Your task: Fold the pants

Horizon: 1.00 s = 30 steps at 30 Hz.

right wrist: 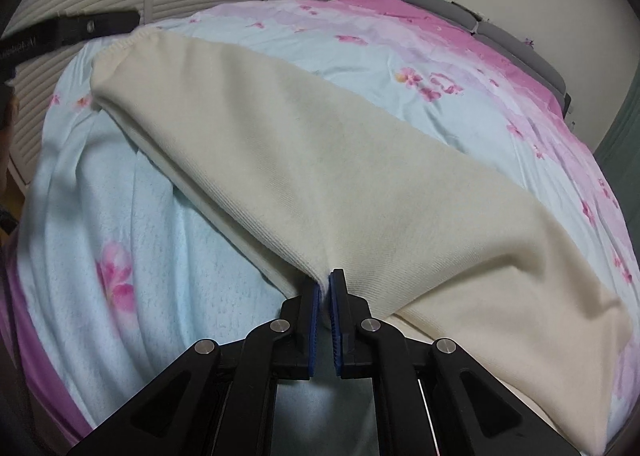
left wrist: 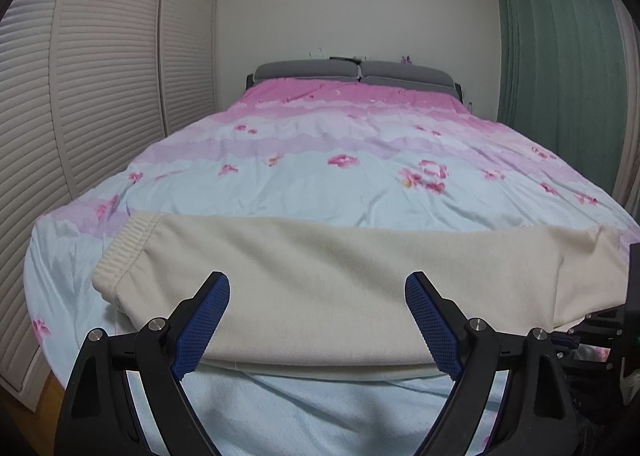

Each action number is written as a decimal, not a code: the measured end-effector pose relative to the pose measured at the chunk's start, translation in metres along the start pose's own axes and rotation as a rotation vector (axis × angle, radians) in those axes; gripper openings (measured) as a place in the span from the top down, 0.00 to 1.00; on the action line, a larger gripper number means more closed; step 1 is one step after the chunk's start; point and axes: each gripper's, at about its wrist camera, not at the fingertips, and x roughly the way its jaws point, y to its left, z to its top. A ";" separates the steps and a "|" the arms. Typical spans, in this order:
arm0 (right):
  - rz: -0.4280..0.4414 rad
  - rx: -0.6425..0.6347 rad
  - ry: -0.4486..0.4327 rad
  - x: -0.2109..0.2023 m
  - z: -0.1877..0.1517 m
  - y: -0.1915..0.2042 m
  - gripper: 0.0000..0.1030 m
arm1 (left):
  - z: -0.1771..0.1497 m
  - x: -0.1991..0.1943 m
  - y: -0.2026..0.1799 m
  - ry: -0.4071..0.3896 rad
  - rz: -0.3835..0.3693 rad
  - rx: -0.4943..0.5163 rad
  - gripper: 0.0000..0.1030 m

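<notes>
My right gripper [right wrist: 325, 284] tilts steeply down, clenched on the near edge of the cream pants [right wrist: 320, 160]. My left gripper [left wrist: 317, 288] slants gently down, jaws spread wide over them, grasping nothing.

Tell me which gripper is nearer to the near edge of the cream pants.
Right. The right gripper is shut on the cream pants at that edge; the left gripper hovers open just above them, holding nothing.

Cream pants [left wrist: 340, 272] — folded lengthwise, flat
</notes>
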 end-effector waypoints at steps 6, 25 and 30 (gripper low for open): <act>-0.038 0.112 -0.097 -0.040 -0.005 -0.023 0.66 | 0.005 -0.004 -0.008 0.005 -0.024 -0.005 0.12; -0.289 0.850 -0.070 -0.151 -0.179 -0.239 0.66 | 0.021 -0.011 -0.233 -0.040 -0.341 0.161 0.12; -0.281 1.029 -0.093 -0.148 -0.220 -0.266 0.65 | 0.018 -0.015 -0.282 -0.057 -0.366 0.178 0.12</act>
